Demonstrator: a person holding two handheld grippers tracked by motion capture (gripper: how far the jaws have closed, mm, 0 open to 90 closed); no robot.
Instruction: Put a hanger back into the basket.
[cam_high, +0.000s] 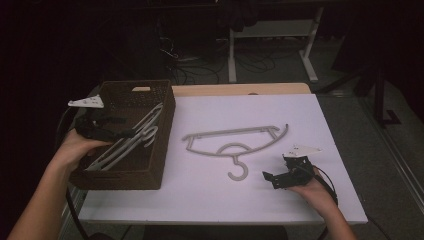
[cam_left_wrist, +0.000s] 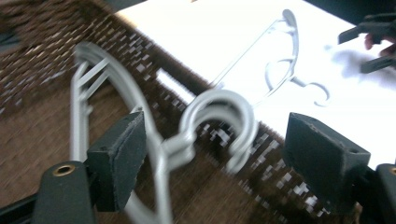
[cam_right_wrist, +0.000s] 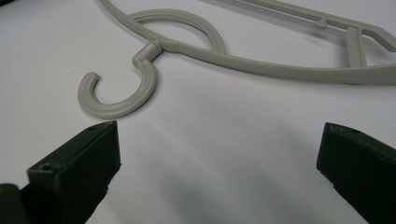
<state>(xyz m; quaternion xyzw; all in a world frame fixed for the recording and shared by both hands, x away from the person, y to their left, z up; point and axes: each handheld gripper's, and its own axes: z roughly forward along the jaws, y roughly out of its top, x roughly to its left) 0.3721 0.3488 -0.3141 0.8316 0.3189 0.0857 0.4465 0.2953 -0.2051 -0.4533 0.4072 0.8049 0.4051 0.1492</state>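
Note:
A grey plastic hanger (cam_high: 235, 142) lies flat on the white table (cam_high: 300, 120), hook toward me. Its hook (cam_right_wrist: 116, 93) is just ahead of my right gripper (cam_right_wrist: 215, 158), which stands open a little above the tabletop near the front right (cam_high: 270, 180). Several more grey hangers (cam_high: 131, 140) lie in a dark brown woven basket (cam_high: 167, 125) at the left. My left gripper (cam_high: 125, 127) reaches into that basket. It is open, and the hook of a hanger (cam_left_wrist: 219, 126) sits between its two pads (cam_left_wrist: 116, 158) without being pinched.
The basket stands at the table's left edge, its right wall (cam_left_wrist: 177, 74) between the left gripper and the loose hanger (cam_left_wrist: 280, 60). The right gripper (cam_left_wrist: 373, 46) shows far off in the left gripper view. Desk legs and cables lie on the dark floor behind the table.

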